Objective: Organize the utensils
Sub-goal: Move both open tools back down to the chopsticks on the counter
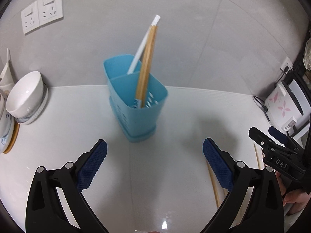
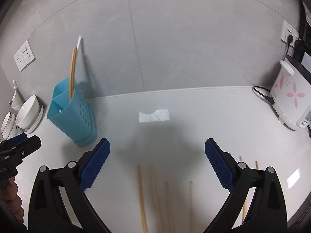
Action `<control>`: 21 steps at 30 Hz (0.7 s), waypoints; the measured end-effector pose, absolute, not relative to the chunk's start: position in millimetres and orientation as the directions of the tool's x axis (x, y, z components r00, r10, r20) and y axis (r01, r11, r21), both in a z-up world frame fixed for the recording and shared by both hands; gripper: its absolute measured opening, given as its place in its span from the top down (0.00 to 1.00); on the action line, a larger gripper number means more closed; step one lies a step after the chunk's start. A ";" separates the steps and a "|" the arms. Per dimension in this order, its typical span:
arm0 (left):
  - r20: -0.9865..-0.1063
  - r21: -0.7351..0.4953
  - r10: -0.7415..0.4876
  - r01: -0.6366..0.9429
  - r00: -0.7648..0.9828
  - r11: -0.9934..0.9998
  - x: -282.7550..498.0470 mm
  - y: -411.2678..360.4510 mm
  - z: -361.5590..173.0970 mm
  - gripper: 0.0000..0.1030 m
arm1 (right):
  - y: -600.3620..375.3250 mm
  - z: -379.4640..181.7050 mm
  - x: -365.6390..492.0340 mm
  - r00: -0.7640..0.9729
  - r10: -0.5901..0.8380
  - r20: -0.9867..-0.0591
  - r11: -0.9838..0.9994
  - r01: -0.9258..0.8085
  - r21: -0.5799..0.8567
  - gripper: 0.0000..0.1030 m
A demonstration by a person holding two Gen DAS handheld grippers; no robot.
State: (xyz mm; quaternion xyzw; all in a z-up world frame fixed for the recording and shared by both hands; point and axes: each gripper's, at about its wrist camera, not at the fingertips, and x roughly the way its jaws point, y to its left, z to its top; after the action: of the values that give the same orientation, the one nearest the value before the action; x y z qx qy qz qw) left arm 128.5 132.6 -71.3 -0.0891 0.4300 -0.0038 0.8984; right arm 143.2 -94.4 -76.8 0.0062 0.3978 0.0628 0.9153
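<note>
Loose pale wooden chopsticks (image 2: pixel 141 198) lie flat at the near edge of the white surface (image 2: pixel 194 116), directly under and just ahead of the right hand-held gripper (image 2: pixel 157 151). Its jaws are spread wide, nothing between the blue pads. Long axes run roughly along the gripper's pointing direction, so the pads would close across the sticks' width. At least four sticks between the fingers, a couple more behind the right finger; exact count unclear, the lower edge is blurred.

Left hand-held gripper (image 1: pixel 155 151) also released and empty, aimed at the light blue perforated plastic utensil holder (image 1: pixel 136 104), which stands upright toward the back left of the surface, near the wall. One wooden chopstick pair (image 1: pixel 145 64) and a white stick (image 1: pixel 143 42) already lean in it, apparently in separate compartments.

Right hand is clearly nearer the loose sticks; only one or two reach the left gripper's right finger. Holder sits forward-left of the right gripper, well apart. Likely next: right picks, carries left to the holder.
</note>
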 end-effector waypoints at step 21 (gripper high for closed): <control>-0.880 -0.143 -0.112 -0.032 0.461 0.989 118.7 22.0 -133.7 0.06 | -237.4 -112.2 103.2 0.583 0.044 -0.812 0.998 0.009 0.061 0.09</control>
State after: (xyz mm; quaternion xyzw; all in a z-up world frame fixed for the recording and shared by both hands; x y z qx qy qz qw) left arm 118.7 22.0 -133.7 -0.0696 0.5184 -0.0235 0.8520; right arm 103.2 -237.4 -112.2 0.0290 0.4567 0.0099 0.8891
